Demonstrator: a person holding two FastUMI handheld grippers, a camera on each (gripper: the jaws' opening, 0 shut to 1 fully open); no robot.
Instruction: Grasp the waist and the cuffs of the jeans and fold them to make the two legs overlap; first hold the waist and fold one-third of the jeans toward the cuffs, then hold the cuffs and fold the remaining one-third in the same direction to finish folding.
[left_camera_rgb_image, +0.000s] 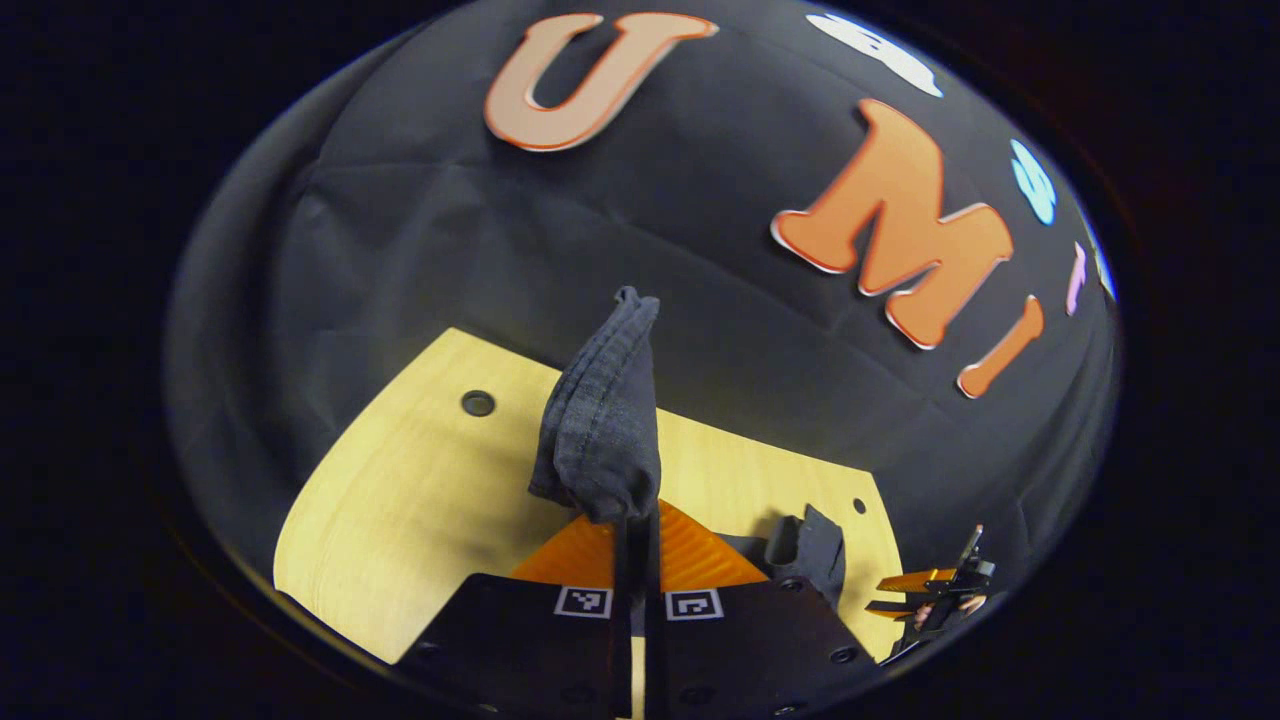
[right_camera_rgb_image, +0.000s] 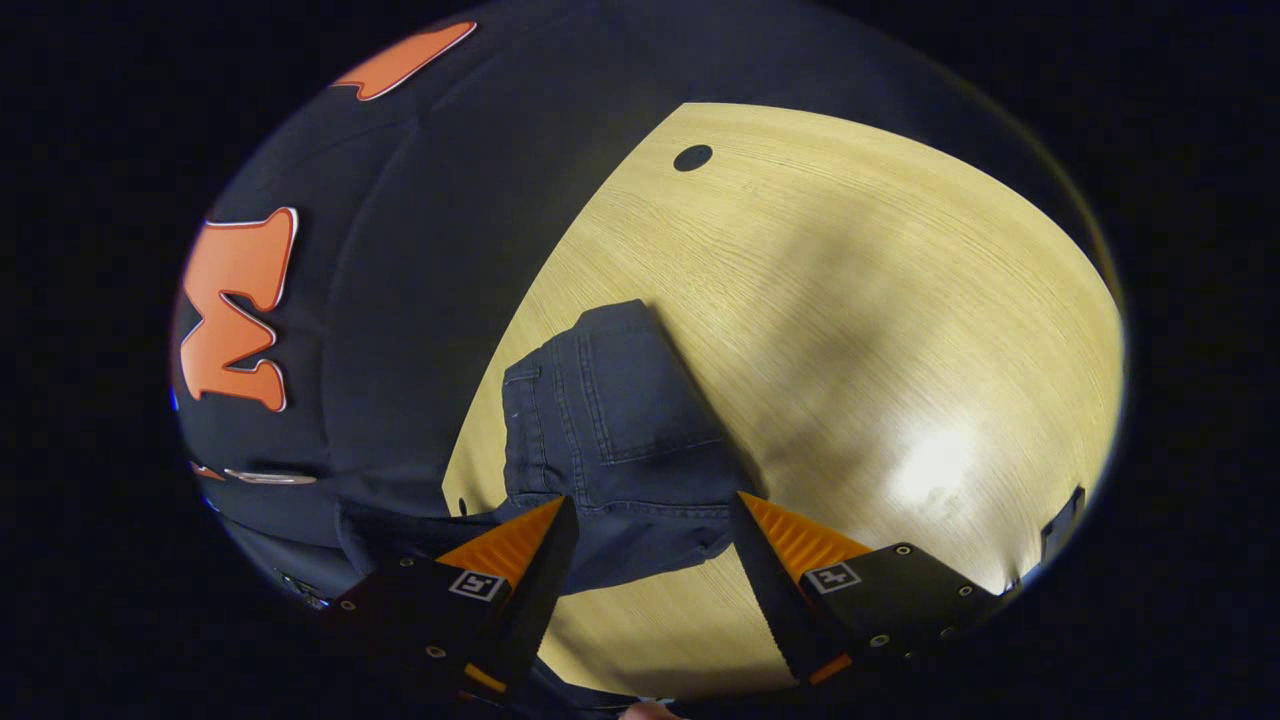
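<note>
Bare table (right_camera_rgb_image: 900, 330) at upper right of right gripper view. Dark jeans (right_camera_rgb_image: 610, 420) bunched at centre. Left gripper (left_camera_rgb_image: 637, 540) clamped on jeans; right gripper (right_camera_rgb_image: 650, 530) spread wide, holding nothing.

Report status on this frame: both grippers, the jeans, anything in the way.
Left gripper shut on jeans, a bunch of denim lifted off the table. Right gripper open, hovering over jeans on the table. No obstruction seen.

The left gripper (left_camera_rgb_image: 637, 535) is pinching denim between its closed fingers. The right gripper (right_camera_rgb_image: 650, 525) is hanging with fingers spread wide, nothing touching either fingertip, and is showing far off to the left gripper's right.
</note>
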